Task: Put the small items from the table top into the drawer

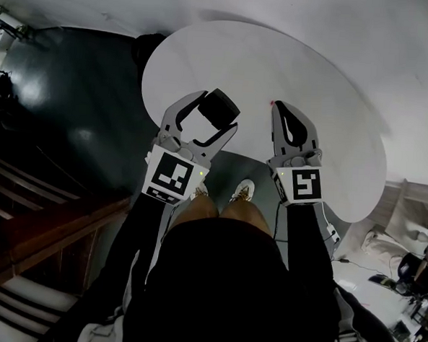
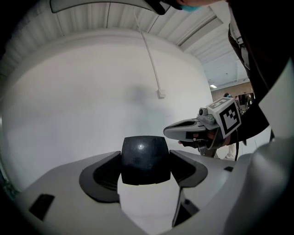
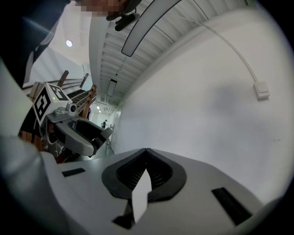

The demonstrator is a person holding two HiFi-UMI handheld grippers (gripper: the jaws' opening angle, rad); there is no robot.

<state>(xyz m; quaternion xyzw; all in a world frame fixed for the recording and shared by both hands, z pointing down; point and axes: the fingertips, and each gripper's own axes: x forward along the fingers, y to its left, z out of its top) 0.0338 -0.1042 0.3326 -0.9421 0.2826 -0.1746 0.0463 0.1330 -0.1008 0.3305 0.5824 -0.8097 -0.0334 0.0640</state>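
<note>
My left gripper [image 1: 219,110] is shut on a small black rounded block [image 1: 218,108], held up over the near part of the round white table [image 1: 333,116]. In the left gripper view the black block [image 2: 144,158] fills the gap between the two jaws of the left gripper [image 2: 144,161]. My right gripper [image 1: 278,105] hovers beside it to the right, shut and with nothing in it; its jaws meet at the tips in the right gripper view [image 3: 146,150]. A tiny red speck [image 1: 270,102] lies on the table just by the right gripper's tip. No drawer shows in any view.
Both gripper cameras face a white wall with a cable and a socket [image 2: 161,93]. Dark floor [image 1: 73,107] and wooden stairs [image 1: 38,214] lie to the left of the table. The person's shoes [image 1: 243,190] stand at the table's near edge. Clutter sits at the lower right [image 1: 410,269].
</note>
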